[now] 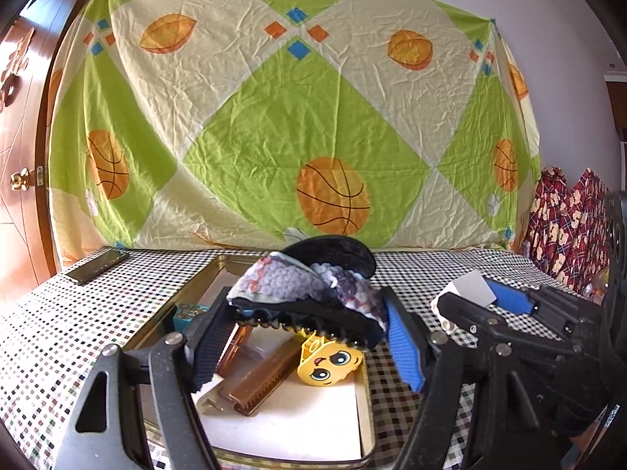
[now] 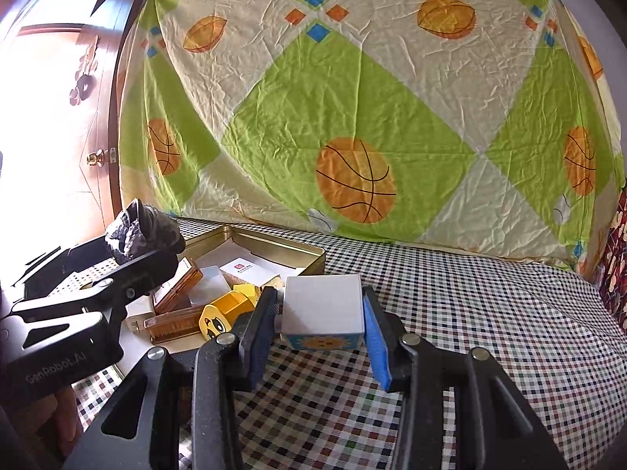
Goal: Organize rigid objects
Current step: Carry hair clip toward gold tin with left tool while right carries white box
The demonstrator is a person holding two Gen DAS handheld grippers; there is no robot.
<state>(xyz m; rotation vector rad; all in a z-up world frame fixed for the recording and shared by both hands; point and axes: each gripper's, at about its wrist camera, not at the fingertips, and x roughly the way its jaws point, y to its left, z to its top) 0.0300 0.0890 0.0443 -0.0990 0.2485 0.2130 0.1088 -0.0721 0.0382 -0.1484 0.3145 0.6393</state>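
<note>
Partly hidden tin; left gripper clamps hair claw, right gripper clamps cube.

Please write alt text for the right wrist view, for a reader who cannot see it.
The right gripper holds a small white box between its jaws above a checkered tablecloth. To the left, a gold tin tray holds a yellow cartoon-face toy and brown cases, and the left gripper carries a sequined hair claw.

My right gripper clamped on a white box above the checkered bench, gold tin to the left — amber cases and yellow cartoon-face block inside, left gripper carrying a sequined clip over it.
</note>
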